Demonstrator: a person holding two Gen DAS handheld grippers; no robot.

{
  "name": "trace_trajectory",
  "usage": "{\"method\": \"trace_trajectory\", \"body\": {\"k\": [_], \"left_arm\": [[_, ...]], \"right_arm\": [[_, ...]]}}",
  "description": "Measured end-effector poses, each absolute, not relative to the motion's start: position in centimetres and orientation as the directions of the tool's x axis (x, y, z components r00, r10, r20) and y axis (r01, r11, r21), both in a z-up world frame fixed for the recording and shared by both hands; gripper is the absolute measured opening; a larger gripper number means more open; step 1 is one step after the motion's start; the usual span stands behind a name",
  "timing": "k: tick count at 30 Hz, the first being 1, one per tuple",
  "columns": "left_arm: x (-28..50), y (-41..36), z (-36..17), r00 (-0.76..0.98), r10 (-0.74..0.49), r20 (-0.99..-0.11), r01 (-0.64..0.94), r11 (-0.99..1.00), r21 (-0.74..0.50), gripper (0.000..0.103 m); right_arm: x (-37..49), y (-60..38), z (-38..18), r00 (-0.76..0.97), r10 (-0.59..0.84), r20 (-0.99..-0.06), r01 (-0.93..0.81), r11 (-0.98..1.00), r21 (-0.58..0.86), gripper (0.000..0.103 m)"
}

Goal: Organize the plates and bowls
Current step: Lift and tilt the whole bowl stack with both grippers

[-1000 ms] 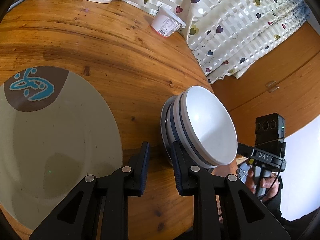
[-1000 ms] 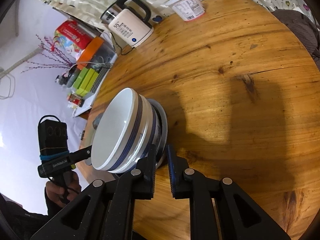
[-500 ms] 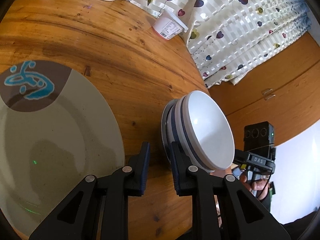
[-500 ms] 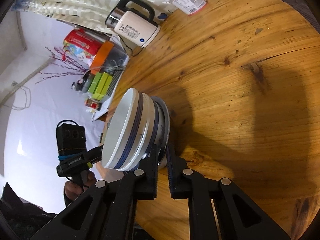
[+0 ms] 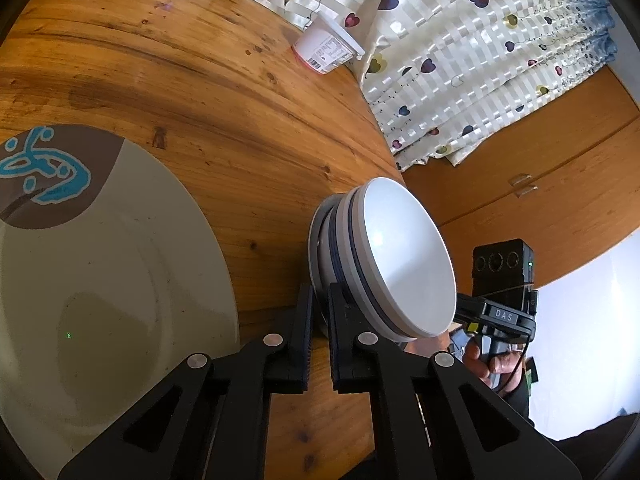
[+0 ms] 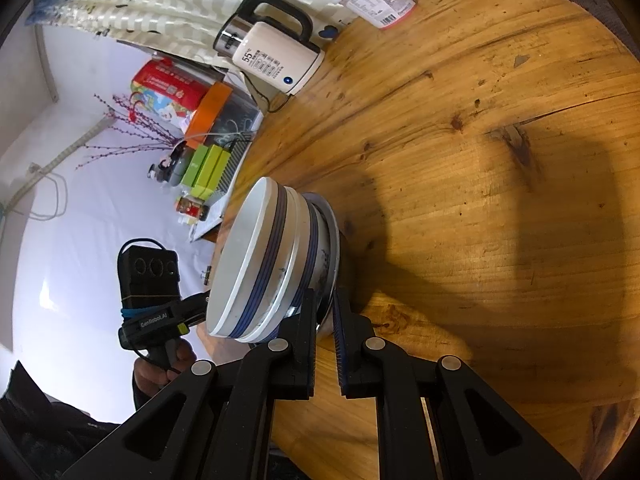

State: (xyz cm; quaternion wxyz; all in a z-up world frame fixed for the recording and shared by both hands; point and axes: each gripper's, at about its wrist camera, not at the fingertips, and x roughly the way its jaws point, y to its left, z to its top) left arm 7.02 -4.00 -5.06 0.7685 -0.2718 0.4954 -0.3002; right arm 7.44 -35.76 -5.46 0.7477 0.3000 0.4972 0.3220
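A stack of white bowls with blue bands (image 5: 400,256) sits on a small plate (image 5: 316,236) near the wooden table's edge. My left gripper (image 5: 318,304) is shut on the plate's rim on one side. My right gripper (image 6: 324,308) is shut on the plate's rim (image 6: 330,240) on the opposite side, with the bowl stack (image 6: 256,264) above it. A large grey-green plate with a brown patch and blue motif (image 5: 100,264) lies flat to the left in the left wrist view.
A white electric kettle (image 6: 272,52) and a yogurt tub (image 6: 380,0) stand at the table's far side by the heart-print curtain (image 5: 460,52). Boxes and bottles (image 6: 200,152) sit on a side surface beyond the table edge. A wooden cabinet (image 5: 540,200) stands behind.
My left gripper's jaws have narrowed from a wider gap onto the plate's rim. Both views have tilted and shifted slightly; the bowl stack stays between the two grippers.
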Motion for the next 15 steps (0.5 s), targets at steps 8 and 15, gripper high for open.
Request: {"method": "trace_trajectory", "body": {"k": [8, 15], "left_arm": [[7.41, -4.12, -5.16, 0.305, -0.742, -0.597, 0.184, 0.661, -0.728, 0.005], [7.53, -4.20, -5.16, 0.292, -0.746, -0.599, 0.185, 0.659, -0.729, 0.005]], "right_arm": [[7.48, -36.06, -5.57, 0.298, 0.780, -0.551, -0.181, 0.613, 0.769, 0.009], [7.51, -36.26, -5.71, 0.303, 0.781, -0.546, -0.176, 0.609, 0.773, 0.009]]}}
